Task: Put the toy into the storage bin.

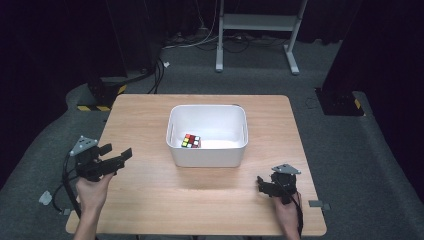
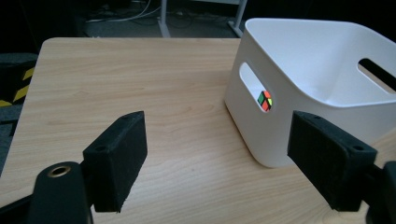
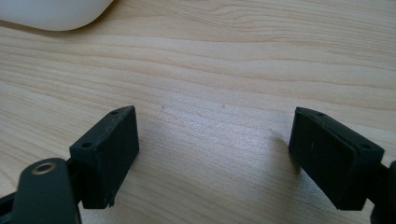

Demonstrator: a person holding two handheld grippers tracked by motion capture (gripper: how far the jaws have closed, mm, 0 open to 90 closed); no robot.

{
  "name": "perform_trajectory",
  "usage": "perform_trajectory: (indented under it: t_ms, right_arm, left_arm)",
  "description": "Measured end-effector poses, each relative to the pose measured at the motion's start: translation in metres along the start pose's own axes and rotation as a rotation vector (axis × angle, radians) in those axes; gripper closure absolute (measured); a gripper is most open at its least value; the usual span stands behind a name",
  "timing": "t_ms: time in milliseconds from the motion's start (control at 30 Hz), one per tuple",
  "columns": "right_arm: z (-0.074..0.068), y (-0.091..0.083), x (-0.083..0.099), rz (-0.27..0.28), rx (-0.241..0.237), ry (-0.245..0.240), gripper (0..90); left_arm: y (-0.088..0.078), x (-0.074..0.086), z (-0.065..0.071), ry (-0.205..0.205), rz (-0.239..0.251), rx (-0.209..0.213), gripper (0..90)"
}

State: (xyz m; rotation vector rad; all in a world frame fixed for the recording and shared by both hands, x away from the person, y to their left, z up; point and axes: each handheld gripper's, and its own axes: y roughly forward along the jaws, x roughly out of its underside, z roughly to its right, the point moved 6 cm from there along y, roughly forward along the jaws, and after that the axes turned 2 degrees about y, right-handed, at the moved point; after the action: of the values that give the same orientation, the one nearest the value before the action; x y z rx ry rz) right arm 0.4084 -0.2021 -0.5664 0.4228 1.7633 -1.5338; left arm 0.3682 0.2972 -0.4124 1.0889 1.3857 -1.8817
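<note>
White plastic forms a handled bin (image 1: 207,135) that is sitting near the middle of a light wooden table (image 1: 150,190). Inside the bin, by its near left corner, a colourful puzzle cube (image 1: 191,141) is lying; it is also peeking through the bin's handle slot. Left of the bin, the left gripper (image 1: 120,152) is hovering with jaws spread wide, holding nothing. Right of and nearer than the bin, the right gripper (image 1: 261,181) is pointing at bare wood, jaws equally wide, empty.
</note>
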Motion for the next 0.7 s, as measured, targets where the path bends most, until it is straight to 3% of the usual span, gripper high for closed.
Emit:
perform_trajectory:
  t_ms: [700]
  right_arm:
    - [0.0, 0.0, 0.0, 0.0, 0.0, 0.0, 15.9]
  left_arm:
    - [0.007, 0.027, 0.005, -0.002, -0.01, -0.005, 19.6]
